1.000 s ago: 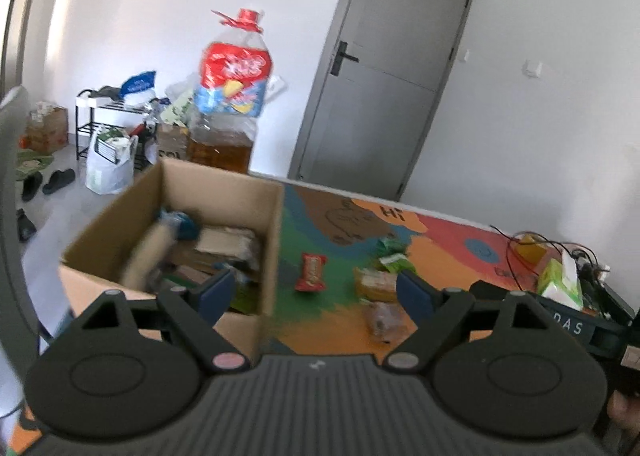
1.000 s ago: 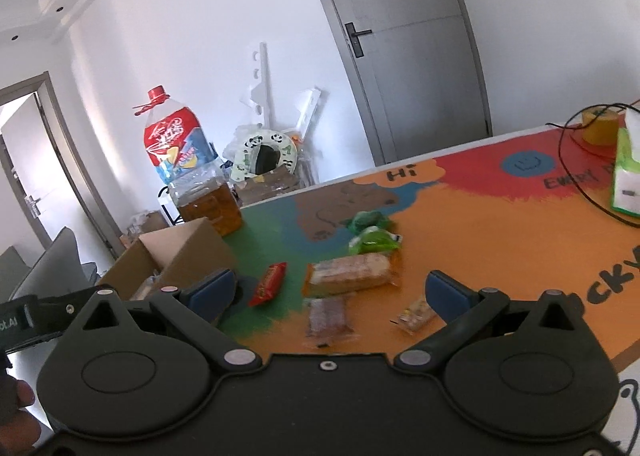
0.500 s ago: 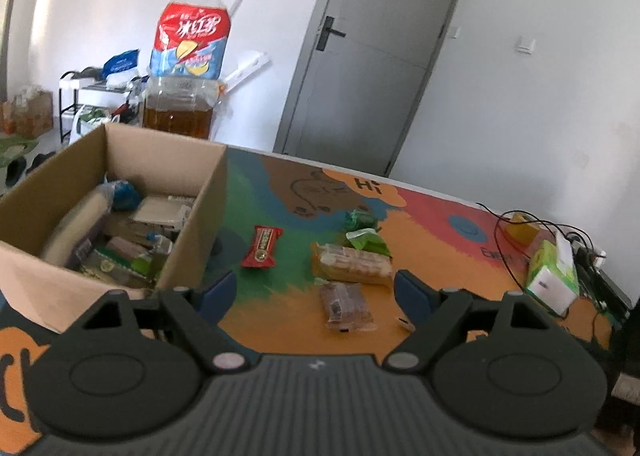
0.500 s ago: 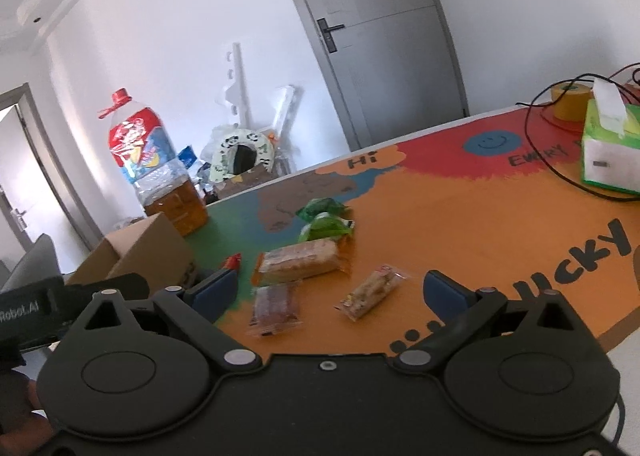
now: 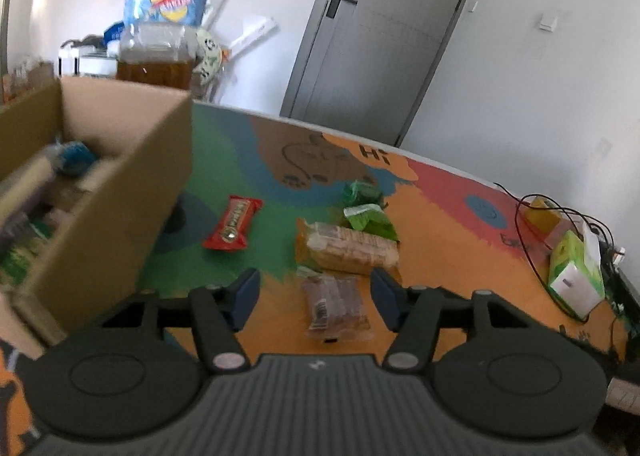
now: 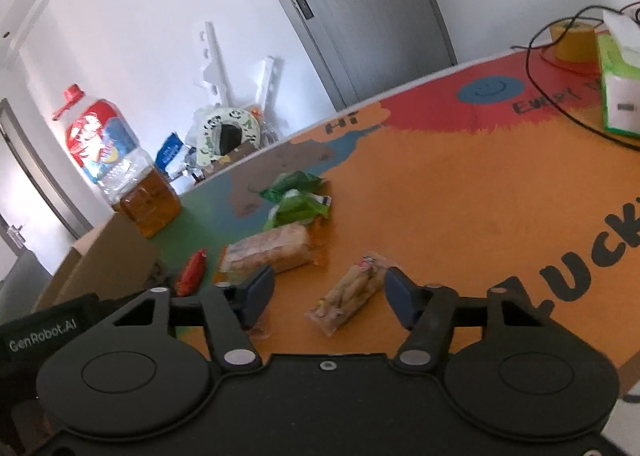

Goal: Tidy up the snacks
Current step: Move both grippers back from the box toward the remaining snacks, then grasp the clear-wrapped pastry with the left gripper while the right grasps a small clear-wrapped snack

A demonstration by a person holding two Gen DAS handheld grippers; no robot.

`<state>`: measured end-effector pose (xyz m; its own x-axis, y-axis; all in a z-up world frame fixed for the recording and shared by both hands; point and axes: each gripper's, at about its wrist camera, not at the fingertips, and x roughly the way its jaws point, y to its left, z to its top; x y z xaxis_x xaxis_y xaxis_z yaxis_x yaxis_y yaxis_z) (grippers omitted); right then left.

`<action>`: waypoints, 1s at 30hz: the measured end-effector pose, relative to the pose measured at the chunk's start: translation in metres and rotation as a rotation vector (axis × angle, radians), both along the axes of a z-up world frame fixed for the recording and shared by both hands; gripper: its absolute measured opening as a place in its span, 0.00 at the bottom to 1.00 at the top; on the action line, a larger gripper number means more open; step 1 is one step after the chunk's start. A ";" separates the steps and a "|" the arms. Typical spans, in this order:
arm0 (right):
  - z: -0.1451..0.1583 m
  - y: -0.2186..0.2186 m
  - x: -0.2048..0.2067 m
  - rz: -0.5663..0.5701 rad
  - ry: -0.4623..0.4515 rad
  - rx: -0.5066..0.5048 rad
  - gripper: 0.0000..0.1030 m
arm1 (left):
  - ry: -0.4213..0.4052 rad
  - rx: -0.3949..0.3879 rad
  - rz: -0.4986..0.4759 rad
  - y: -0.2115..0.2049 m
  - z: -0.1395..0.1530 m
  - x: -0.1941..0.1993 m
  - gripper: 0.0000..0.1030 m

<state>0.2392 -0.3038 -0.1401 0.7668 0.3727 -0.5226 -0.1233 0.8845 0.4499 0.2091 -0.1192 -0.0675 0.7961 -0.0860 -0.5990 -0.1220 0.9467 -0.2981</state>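
- The left gripper [image 5: 315, 296] is hovering with jaws spread, just been closing, around a brown snack packet [image 5: 335, 306] lying lengthwise away from the camera on the surface [image 5: 440, 256], pads not touching.
- The right gripper [image 6: 330, 296], jaws likewise spread and closing, is flanking a pale snack packet [image 6: 352, 292] lying diagonally.

On the bench [image 6: 460, 192] I can read "Hi" [image 6: 342, 123] painted near its far edge and "LUCK" [image 6: 588, 256] along its near edge, while "GenRobot.AI" [image 6: 42, 340] is printed on the left hand-held gripper [image 6: 48, 332] beside the bench.
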 end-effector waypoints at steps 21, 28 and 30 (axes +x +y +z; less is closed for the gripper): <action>-0.016 0.002 -0.001 -0.019 -0.009 -0.047 0.22 | 0.056 0.072 -0.016 -0.028 -0.034 0.034 0.52; -0.018 -0.002 -0.002 -0.020 -0.006 -0.009 0.18 | 0.056 0.119 -0.044 -0.032 -0.035 0.030 0.30; -0.017 -0.005 -0.003 -0.017 -0.011 0.012 0.18 | 0.056 0.105 -0.050 -0.029 -0.032 0.028 0.29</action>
